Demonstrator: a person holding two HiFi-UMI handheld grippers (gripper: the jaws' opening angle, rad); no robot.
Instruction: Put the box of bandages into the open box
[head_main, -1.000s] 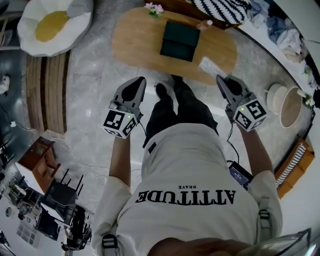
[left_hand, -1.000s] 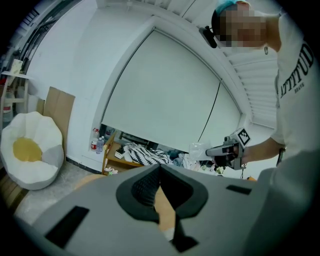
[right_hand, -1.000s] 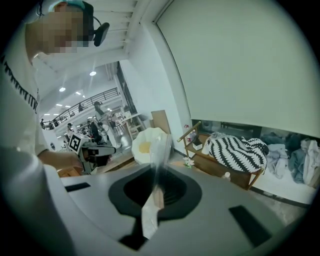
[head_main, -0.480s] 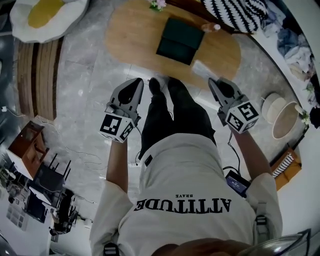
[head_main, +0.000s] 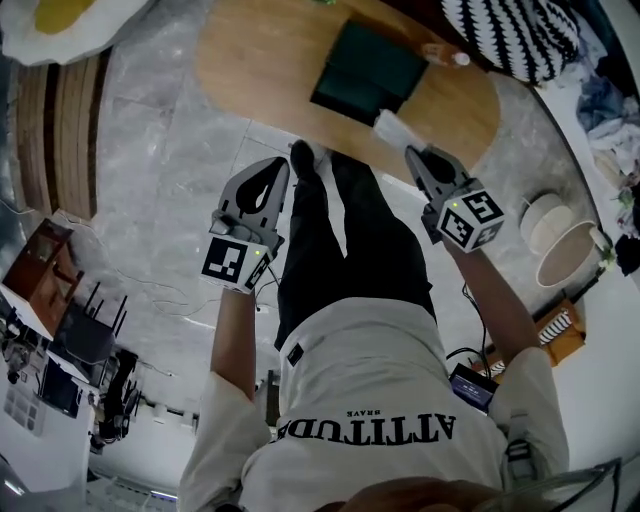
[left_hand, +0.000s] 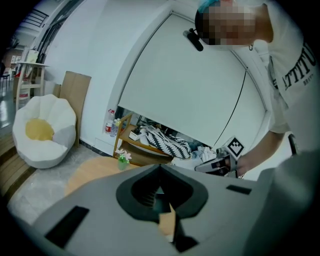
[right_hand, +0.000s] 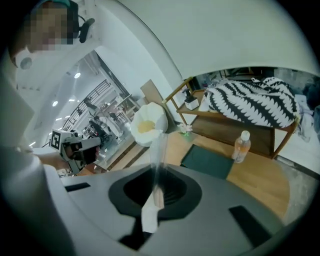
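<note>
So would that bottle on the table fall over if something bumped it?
Probably yes. The bottle stands upright, tall and narrow, so a push near its white cap would likely tip it. Then it might roll on the smooth wooden table. It looks like thin clear plastic, so it is likely light.

At the top of the frame, the wooden table (head_main: 250, 70) is looking smooth and the green box (head_main: 365, 75) matt. The grey stone floor (head_main: 160, 155) is shining a little.
</note>
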